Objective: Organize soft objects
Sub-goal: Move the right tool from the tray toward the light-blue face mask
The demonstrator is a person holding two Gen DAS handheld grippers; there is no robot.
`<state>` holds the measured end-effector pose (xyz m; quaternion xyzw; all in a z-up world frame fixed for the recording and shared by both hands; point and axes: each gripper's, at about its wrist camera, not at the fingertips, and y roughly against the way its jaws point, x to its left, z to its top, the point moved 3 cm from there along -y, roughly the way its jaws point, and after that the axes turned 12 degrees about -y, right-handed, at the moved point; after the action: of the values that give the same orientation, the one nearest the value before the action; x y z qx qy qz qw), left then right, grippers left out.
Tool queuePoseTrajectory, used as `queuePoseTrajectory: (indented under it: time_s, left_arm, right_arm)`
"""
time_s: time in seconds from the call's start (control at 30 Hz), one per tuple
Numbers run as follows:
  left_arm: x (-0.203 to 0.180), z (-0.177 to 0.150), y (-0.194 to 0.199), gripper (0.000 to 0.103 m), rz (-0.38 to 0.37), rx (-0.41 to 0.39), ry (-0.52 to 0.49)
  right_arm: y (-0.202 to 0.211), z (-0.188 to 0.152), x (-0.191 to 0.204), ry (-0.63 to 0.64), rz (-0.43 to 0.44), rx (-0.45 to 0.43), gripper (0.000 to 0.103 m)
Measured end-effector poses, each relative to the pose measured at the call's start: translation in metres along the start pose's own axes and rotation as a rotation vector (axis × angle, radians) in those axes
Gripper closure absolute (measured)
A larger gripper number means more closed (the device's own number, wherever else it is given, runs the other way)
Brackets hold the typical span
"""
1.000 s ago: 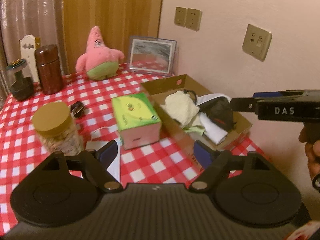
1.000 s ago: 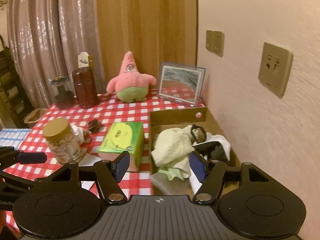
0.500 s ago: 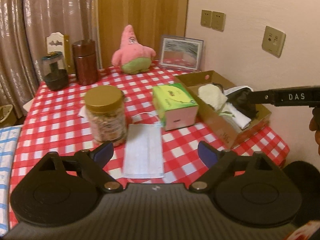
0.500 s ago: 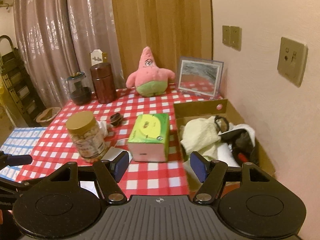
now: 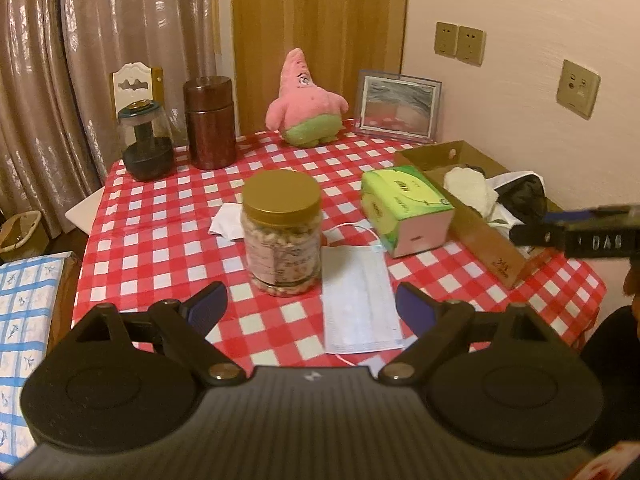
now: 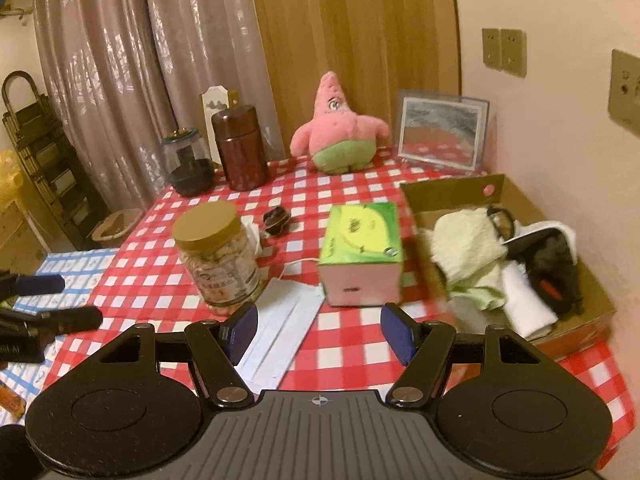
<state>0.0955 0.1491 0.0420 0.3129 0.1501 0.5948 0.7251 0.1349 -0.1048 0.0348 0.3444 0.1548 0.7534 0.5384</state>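
Both grippers pulled back from table since a second ago; way more red-check tablecloth (image 5: pixel 168 216) in view now, face mask (image 5: pixel 360 304) fully visible.

Left gripper (image 5: pixel 312 308) jaws wide apart, nothing between, hovering over mask. Right gripper (image 6: pixel 318 328) jaws apart too, empty.

Count: one mask, one nut jar (image 5: pixel 282 232) at 11 o'clock of it, one tissue box (image 5: pixel 404 208) at 1 o'clock, one cardboard box (image 6: pixel 516 200) with cloths (image 6: pixel 468 248) at 2 o'clock, one pink plush star (image 5: pixel 306 104) at 12 o'clock, far edge.

Both wrist cams overlook table (image 5: pixel 168 240) from front edge.
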Motion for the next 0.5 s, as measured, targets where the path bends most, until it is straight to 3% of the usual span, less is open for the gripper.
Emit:
queuePoseTrajectory:
  time_s: [0.17, 0.37, 0.5]
  left_arm:
    - [0.029, -0.004, -0.013, 0.013, -0.006, 0.014, -0.007]
    - [0.067, -0.019, -0.035, 0.013, 0.04, 0.016, 0.011]
    - [0.087, -0.028, -0.052, 0.013, 0.087, 0.015, 0.006]
  right_arm:
    - [-0.031, -0.016, 0.018, -0.016, -0.002, 0.031, 0.035]
    - [-0.075, -0.037, 0.041, -0.015, -0.022, 0.055, 0.034]
    - [-0.107, -0.049, 0.052, -0.007, -0.042, 0.082, 0.021]
